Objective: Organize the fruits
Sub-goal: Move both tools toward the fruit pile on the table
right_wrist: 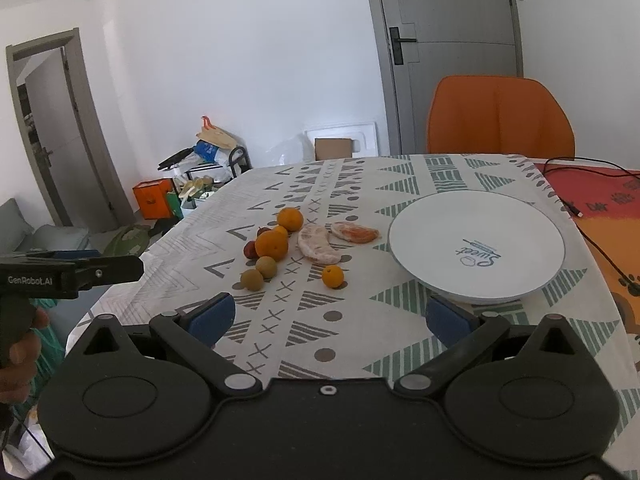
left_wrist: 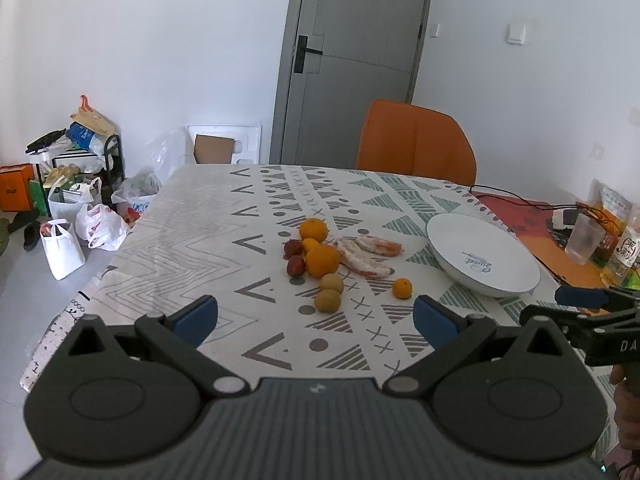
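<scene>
Fruit lies in a cluster on the patterned tablecloth: a large orange (left_wrist: 322,260) (right_wrist: 272,245), a second orange (left_wrist: 313,229) (right_wrist: 290,219), a small orange (left_wrist: 402,288) (right_wrist: 333,276), two brownish round fruits (left_wrist: 328,301) (right_wrist: 252,279), two red fruits (left_wrist: 296,265) and peeled citrus pieces (left_wrist: 362,261) (right_wrist: 318,245). A white plate (left_wrist: 500,276) (right_wrist: 432,216) stands empty to the right. My left gripper (left_wrist: 316,318) is open and empty, short of the fruit. My right gripper (right_wrist: 330,316) is open and empty, near the plate's front edge.
An orange chair (left_wrist: 416,140) (right_wrist: 500,116) stands at the table's far side. A black cable (right_wrist: 580,200), a plastic cup (left_wrist: 584,238) and bottles (left_wrist: 624,252) sit on the right. Bags (left_wrist: 64,248) and a rack lie on the floor to the left.
</scene>
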Available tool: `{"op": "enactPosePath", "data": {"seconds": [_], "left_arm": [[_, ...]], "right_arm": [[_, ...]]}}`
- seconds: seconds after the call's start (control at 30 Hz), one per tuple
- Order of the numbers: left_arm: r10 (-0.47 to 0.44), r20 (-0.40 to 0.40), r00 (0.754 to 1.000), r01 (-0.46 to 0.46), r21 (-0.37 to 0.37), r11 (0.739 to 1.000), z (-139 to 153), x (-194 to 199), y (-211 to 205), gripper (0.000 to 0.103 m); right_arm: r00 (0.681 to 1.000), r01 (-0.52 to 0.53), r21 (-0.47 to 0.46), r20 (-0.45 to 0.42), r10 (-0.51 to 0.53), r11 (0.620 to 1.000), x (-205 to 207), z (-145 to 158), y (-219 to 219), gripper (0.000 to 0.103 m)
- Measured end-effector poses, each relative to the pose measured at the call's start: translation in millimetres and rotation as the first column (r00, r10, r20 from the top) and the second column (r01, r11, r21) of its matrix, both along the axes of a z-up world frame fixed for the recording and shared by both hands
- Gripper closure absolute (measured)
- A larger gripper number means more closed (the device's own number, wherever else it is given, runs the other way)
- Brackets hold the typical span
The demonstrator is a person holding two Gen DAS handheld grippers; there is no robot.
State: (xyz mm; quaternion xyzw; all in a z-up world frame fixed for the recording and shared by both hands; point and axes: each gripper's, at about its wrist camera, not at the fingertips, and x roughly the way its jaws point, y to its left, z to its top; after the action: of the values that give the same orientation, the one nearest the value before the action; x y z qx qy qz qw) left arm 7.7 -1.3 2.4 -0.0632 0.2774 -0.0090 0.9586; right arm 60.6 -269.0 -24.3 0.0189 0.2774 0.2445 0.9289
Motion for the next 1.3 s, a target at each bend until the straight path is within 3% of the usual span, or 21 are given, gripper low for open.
{"op": "enactPosePath", "data": {"seconds": [0.3,0.7,1.1,1.3], "left_arm": [[-0.025,0.020,0.999,0.025,-0.015,1.000,-0.1,-1.6,-5.2,0.000],[0.015,0.002,1.000,-0.015,-0.036,0.999,-6.5,4.5,-2.3,0.000],[-0.023,0.002,1.000,0.023,0.004,1.000,-7.7,11.4,-18.2,0.000],[-0.010,0.017,1.000,0.011,-0.017,1.000,-5.7,13.1,-16.4,0.000]], "right_arm": [[1.000,0.007,0.001,0.015,-0.007,1.000,0.2,1.3,2.2,0.000],[0.998,0.046,0.018,0.032,-0.047,0.999,-1.9,-0.8,1.0,0.000],[0.995,0.093,0.042,0.037,-0.095,0.995,1.1,-9.1,-15.4,0.000],[0.994,0.103,0.044,0.044,-0.105,0.994,1.1,-8.8,-20.0,0.000]]}}
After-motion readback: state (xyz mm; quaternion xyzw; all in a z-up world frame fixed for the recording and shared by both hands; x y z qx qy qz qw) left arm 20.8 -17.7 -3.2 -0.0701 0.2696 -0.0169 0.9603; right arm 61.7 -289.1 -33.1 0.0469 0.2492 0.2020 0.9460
